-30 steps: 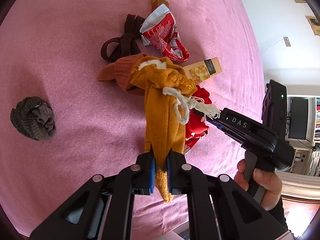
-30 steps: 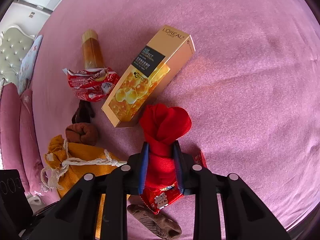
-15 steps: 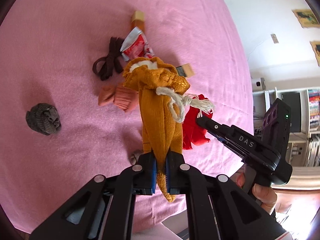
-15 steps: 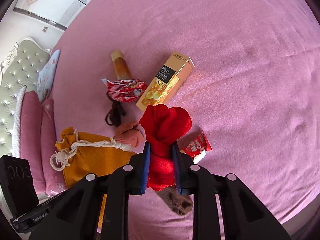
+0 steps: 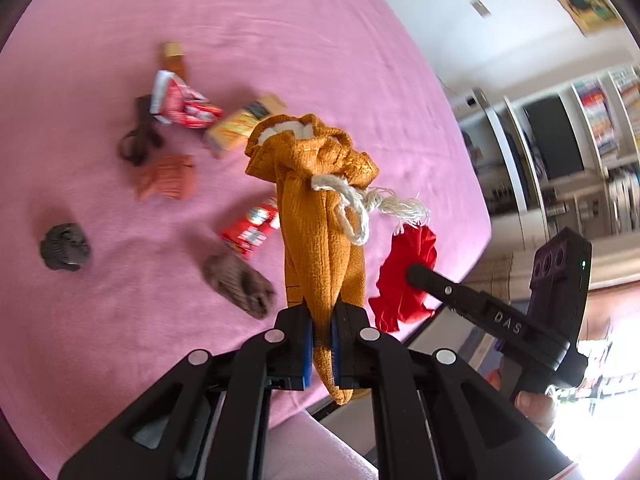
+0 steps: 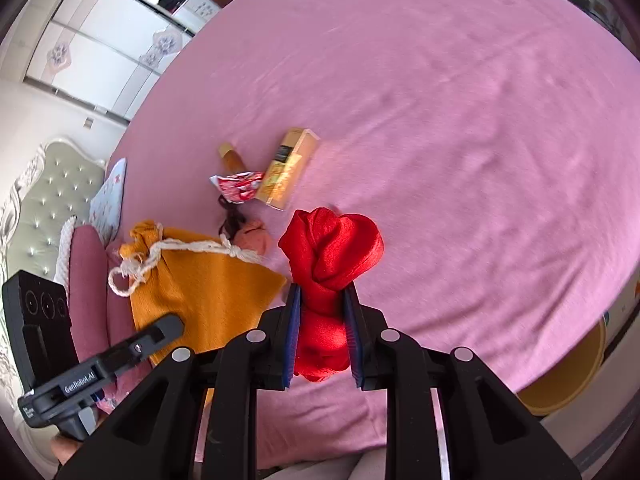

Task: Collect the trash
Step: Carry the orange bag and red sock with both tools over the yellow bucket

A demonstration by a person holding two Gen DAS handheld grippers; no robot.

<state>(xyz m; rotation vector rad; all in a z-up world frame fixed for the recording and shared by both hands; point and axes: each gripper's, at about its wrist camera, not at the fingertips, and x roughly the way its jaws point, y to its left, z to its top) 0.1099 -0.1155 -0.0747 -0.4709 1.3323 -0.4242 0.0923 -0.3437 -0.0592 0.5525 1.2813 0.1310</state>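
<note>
On the pink bed, a dark grey knitted ball lies far left; a red crumpled snack wrapper and gold cardboard box lie farther off. The left gripper has its jaws clamped on a mustard drawstring cloth bag, held above the bed. The right gripper has its jaws clamped on a red satin cloth.

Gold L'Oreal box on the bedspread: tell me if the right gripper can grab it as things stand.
Probably not yet. The right gripper is shut on the red cloth, so its jaws are full. The gold box itself lies uncovered on the pink bedspread.
</note>
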